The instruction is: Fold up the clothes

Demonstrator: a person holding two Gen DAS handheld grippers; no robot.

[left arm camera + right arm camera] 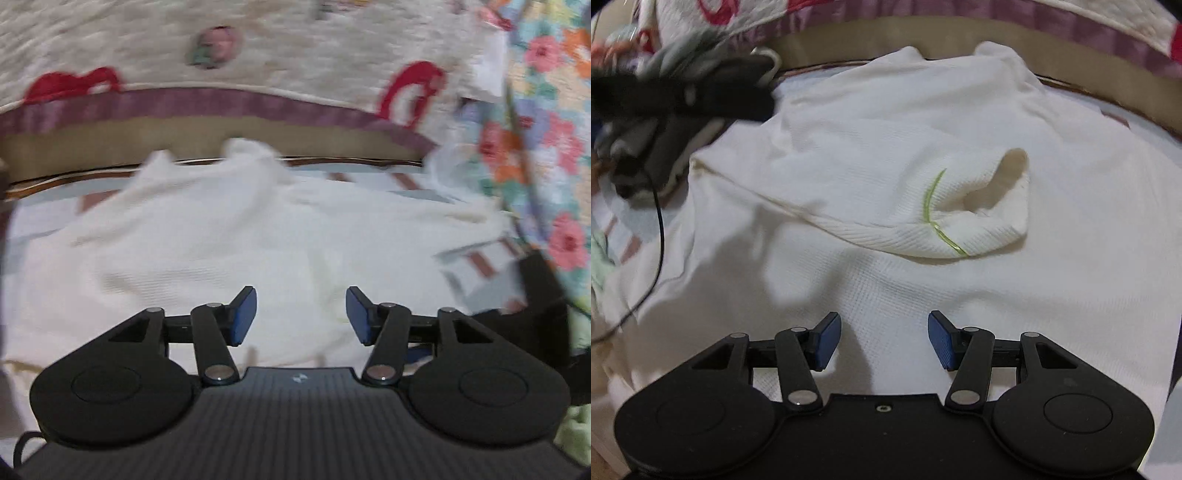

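A bed (1137, 122) carries the white garment (886, 122), a soft, light waffle knit that spreads over most of the bed in loose rumples; it should drape and slide easily. One sleeve (960, 221) lies doubled across the body, its cuff gaping. Hems and cuff look like the firmest places to pinch. Both the left tongs (301, 314) and right tongs (884, 338) hover spread apart, gripping nothing. No containers show.

Left wrist view is motion-blurred; floral cloth (554, 147) runs off right edge.
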